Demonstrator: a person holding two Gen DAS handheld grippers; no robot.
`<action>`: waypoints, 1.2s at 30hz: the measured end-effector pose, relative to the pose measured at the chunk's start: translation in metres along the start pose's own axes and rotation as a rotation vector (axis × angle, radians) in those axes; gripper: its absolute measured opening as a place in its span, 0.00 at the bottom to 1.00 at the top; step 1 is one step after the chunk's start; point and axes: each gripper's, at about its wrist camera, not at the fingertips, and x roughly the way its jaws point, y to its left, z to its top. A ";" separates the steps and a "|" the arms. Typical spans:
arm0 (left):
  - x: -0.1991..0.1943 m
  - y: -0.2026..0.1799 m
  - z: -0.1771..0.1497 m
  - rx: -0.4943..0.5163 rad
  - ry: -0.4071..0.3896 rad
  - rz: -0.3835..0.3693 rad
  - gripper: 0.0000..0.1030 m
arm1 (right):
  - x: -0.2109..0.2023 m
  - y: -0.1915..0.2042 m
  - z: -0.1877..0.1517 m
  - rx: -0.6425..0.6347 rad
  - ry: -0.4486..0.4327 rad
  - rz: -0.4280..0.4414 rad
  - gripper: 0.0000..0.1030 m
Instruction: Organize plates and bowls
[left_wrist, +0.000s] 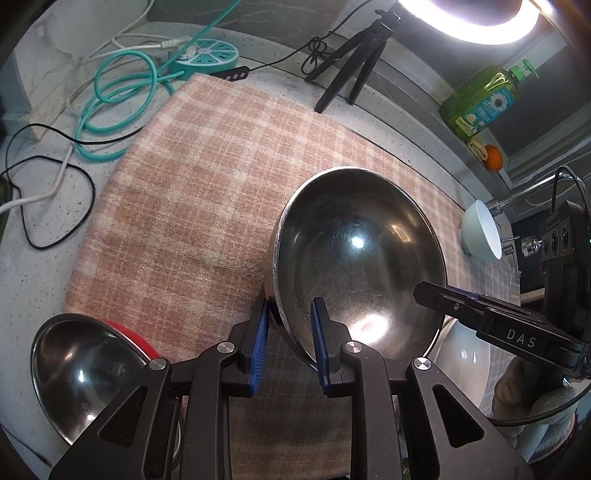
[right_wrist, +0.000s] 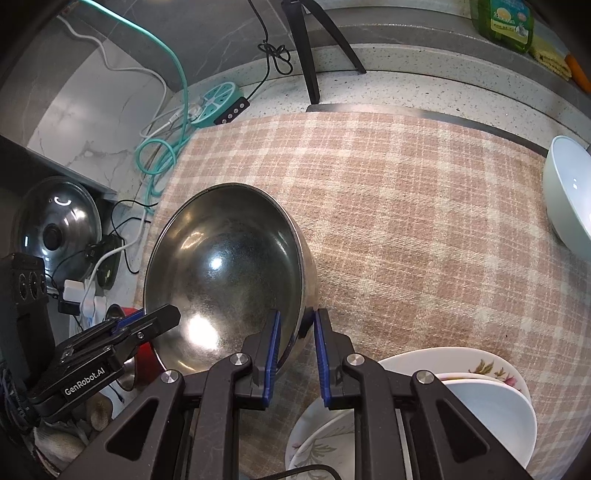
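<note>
Two steel bowls are counted from the left wrist: a large round steel bowl (left_wrist: 354, 258) over the pink checked cloth (left_wrist: 192, 192), its rim clamped by the left gripper (left_wrist: 290, 332), and a smaller steel bowl (left_wrist: 81, 369), partly cut off. From the right wrist, the right gripper (right_wrist: 297, 336) is clamped on the opposite rim; stacked white plates (right_wrist: 480, 398) are partly hidden.

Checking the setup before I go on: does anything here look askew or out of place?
The small white bowl at the far right edge of the checked cloth lies tipped on its side, mouth facing sideways. The large steel bowl is tilted too, but both tongs grip its rim. Nothing looks spilled or broken.
</note>
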 end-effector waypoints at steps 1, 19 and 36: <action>-0.001 0.000 -0.001 0.001 0.001 -0.002 0.19 | 0.000 0.000 0.000 0.002 0.000 0.003 0.19; -0.058 0.006 -0.015 0.008 -0.103 -0.016 0.22 | -0.062 -0.011 -0.009 -0.024 -0.118 0.011 0.25; -0.129 0.085 -0.078 -0.134 -0.304 0.091 0.26 | -0.089 0.049 -0.054 -0.171 -0.146 0.205 0.25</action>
